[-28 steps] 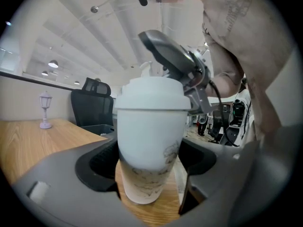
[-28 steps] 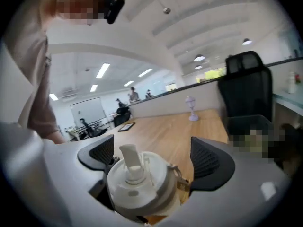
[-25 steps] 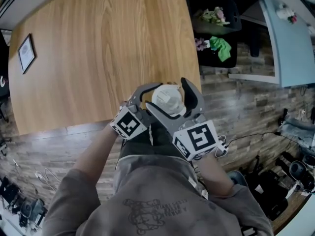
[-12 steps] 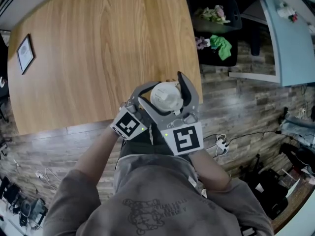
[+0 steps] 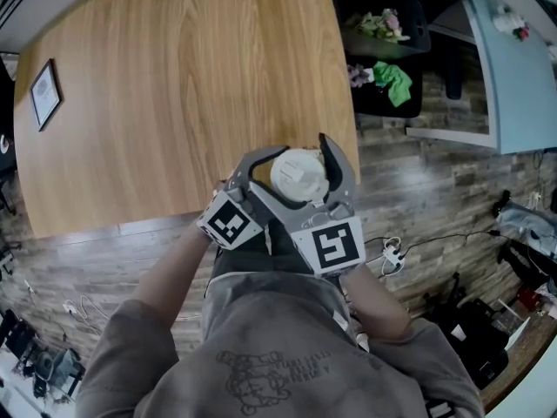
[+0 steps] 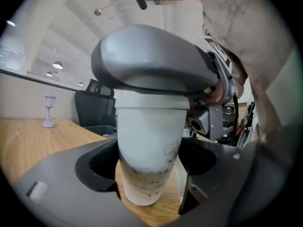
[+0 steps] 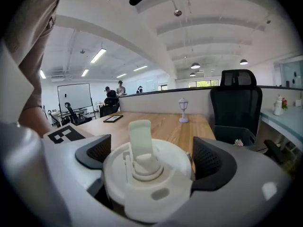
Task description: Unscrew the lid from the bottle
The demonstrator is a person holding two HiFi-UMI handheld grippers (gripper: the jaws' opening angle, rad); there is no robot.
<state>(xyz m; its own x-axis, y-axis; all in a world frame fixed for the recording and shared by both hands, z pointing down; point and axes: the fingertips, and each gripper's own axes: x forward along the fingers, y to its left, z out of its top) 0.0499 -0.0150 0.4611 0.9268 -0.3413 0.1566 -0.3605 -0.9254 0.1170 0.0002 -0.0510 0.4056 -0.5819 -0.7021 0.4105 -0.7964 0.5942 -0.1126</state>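
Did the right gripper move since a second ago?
Yes. The right gripper moved: its marker cube has swung leftward, away from the white plug on the floor. Its jaws are opening around the lid.

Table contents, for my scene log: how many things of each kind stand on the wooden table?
Bottle: 1
Picture frame: 1
Small lamp: 1
Total: 3

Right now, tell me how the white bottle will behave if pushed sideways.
The bottle is tall and narrows toward its base, so it probably tips rather than slides. It stands near the table edge, so it may fall off.
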